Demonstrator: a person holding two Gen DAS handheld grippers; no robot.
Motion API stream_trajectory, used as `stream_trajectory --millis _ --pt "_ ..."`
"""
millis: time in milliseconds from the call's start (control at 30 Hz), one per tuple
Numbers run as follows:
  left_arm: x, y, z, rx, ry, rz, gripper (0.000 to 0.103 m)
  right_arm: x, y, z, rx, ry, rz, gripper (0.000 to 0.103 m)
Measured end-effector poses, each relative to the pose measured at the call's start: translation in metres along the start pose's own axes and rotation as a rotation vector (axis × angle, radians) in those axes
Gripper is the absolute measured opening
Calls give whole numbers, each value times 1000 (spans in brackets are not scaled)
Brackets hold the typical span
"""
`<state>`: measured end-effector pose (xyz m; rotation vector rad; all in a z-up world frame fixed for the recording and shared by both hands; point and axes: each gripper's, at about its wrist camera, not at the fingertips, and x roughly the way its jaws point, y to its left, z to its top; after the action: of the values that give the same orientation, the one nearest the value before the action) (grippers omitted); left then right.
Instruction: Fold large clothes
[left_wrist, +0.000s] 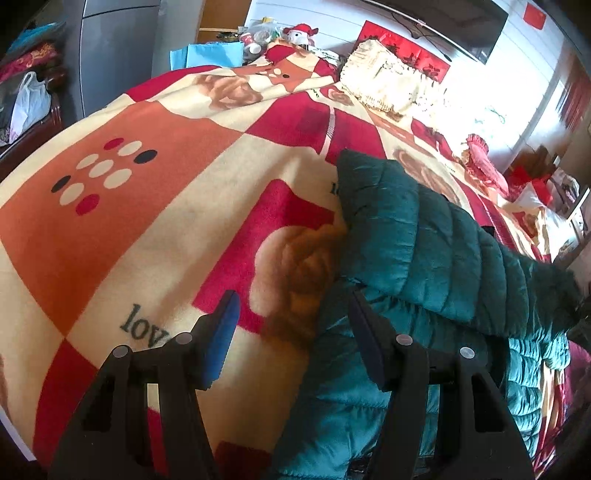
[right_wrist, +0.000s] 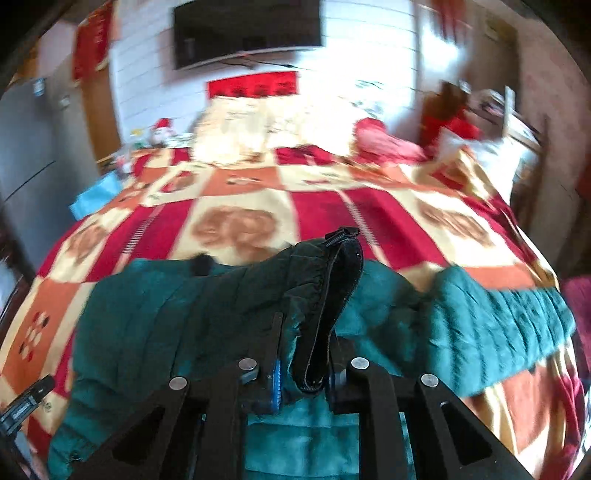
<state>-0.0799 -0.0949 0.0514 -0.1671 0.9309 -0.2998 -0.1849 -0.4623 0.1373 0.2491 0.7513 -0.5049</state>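
Note:
A dark green quilted puffer jacket (left_wrist: 424, 254) lies on a bed covered by a red, orange and cream blanket (left_wrist: 147, 221). My left gripper (left_wrist: 291, 325) is open and empty, over the jacket's left edge with one finger above the blanket. In the right wrist view the jacket (right_wrist: 184, 314) spreads across the near part of the bed. My right gripper (right_wrist: 303, 376) is shut on a fold of the jacket with its black zipper edge (right_wrist: 332, 295) and holds it raised above the rest. A sleeve (right_wrist: 498, 325) stretches to the right.
Cream pillows (left_wrist: 384, 81) and a red cushion (left_wrist: 484, 166) lie at the head of the bed. A grey cabinet (left_wrist: 110, 55) stands left of it. A dark TV (right_wrist: 247, 29) hangs on the wall. My left gripper shows at the lower left of the right wrist view (right_wrist: 26, 406).

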Motion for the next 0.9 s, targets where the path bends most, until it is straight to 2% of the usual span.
stream_trajectory --millis 100,200,233,300,333,467,633,733,900 --pt "3 -4 -2 17 4 11 60 26 -23 -14 53 64 -37 16" --pt "-2 -11 -4 52 -10 34 60 60 -40 -27 140 122 -6 16" --pt "-4 -12 -4 58 -16 35 60 75 -45 -31 157 176 -11 19" --pt "-10 -16 -3 72 -35 33 60 82 -50 -35 181 213 -2 40" --pt "-13 -19 -1 80 -45 32 60 77 -54 -36 190 197 0 47" --pt "-19 -32 7 95 -63 2 60 48 -64 -34 182 141 -21 48" --pt "-12 -61 22 122 -72 -23 60 24 -48 -27 147 112 94 48" --pt "-1 -82 29 150 -63 -28 60 32 -20 -24 73 142 171 48" --pt "29 -104 38 172 -30 -33 60 57 -4 -24 18 129 145 48"
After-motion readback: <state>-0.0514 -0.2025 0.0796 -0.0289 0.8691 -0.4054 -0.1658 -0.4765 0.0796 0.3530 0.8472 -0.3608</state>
